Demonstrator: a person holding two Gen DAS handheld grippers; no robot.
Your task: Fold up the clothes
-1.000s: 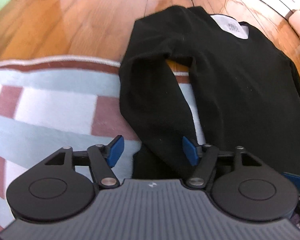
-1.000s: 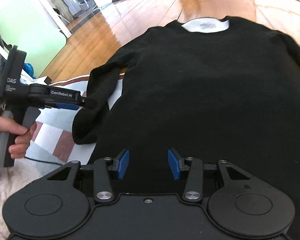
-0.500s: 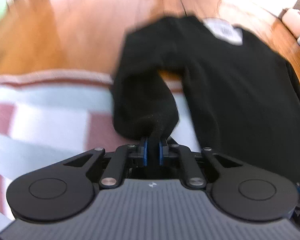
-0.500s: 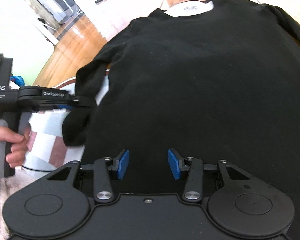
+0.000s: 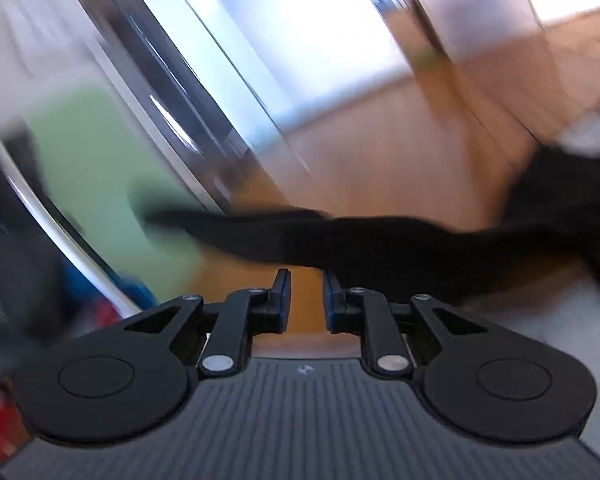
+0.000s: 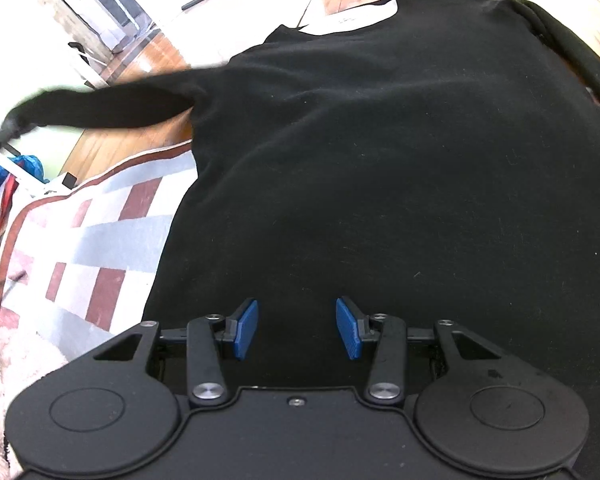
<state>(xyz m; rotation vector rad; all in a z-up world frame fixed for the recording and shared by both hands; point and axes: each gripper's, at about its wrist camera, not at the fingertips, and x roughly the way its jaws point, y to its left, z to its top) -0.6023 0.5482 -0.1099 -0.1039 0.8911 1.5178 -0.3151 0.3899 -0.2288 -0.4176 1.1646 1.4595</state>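
1. Underneath everything, a glossy wooden floor [image 6: 112, 148] runs back to a bright white wall with a dark-framed window or door; the left wrist view is heavily motion-blurred, showing only streaks of that frame, a pale green patch and orange-brown boards.
2. Spread over the floor is a rug [image 6: 100, 240] checked in pale blue, white and brick red with a red border, and a fluffy pinkish-white edge at its near left corner.
3. Lying flat, the black sweater [image 6: 380, 168] covers the rug's right part and reaches onto the bare boards, its neck with the white inner label at the far end.
4. Its left sleeve [image 6: 108, 110] stretches out sideways to the left, clear of the body, over the boards.
5. Nearest the camera, the right gripper [image 6: 296, 330] hovers over the sweater's lower hem, blue pads spread apart with nothing between them.
6. Meanwhile the left gripper [image 5: 305, 296] shows a narrow gap between its pads, nothing pinched; the sleeve [image 5: 340, 240] crosses just beyond its tips.
7. Compared with half a second ago, the sleeve was bunched against the body and clamped in the left gripper; now it is extended and released, and the left camera has swung up toward the wall.
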